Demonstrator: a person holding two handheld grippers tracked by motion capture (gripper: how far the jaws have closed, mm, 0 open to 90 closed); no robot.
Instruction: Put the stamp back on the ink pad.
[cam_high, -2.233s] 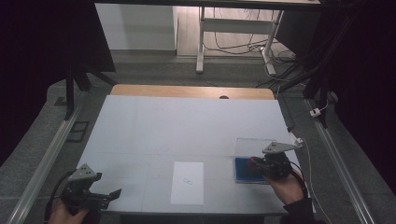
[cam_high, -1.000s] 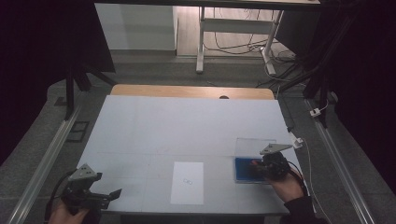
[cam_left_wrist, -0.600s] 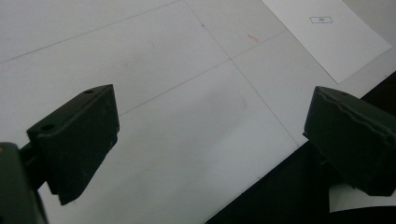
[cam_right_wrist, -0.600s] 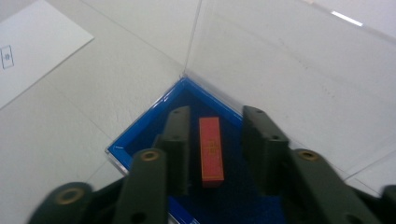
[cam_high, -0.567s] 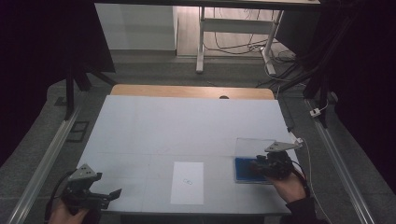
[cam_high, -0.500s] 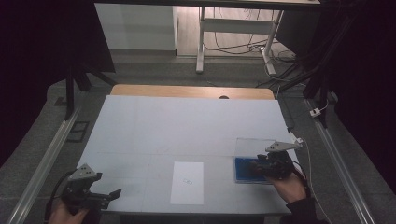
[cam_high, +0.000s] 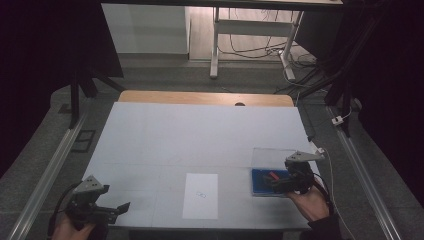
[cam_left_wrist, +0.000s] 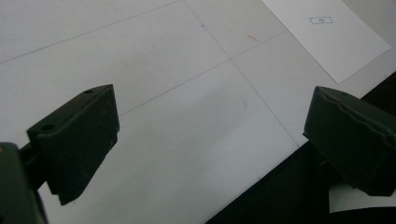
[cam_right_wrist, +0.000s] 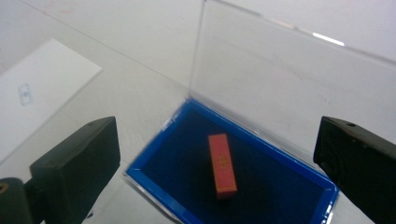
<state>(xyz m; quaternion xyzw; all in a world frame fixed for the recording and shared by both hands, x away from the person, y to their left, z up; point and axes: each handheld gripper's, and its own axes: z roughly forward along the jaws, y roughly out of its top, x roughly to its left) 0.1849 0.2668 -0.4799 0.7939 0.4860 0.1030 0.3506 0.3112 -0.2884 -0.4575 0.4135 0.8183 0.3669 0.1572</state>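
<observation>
From the high view the red block (cam_high: 272, 175) is barely a speck inside the blue tray (cam_high: 260, 186), with the right gripper (cam_high: 280, 184) and the person's hand covering the tray's near right part; the tray's clear lid (cam_high: 272, 156) stands raised behind it and is hard to tell from the white table (cam_high: 200, 135). The right gripper view makes it plain: the red block (cam_right_wrist: 222, 165) lies flat on the dark blue lining, a small gold mark on its top face too small to read, well apart from both jaws; those jaws have just been opening and now stand wide, nothing between the pads, the block let go; the tray's (cam_right_wrist: 154, 179) near corner is cut off below. The left gripper (cam_high: 107, 211) hangs at the table's near left edge, released and empty; its own view shows bare tabletop running to the dark edge, and the white sheet (cam_left_wrist: 327, 37) with a tiny boxed mark, cut off at the top. That sheet (cam_high: 201, 195) lies between the two hands, near the front edge; broad open table beyond.
</observation>
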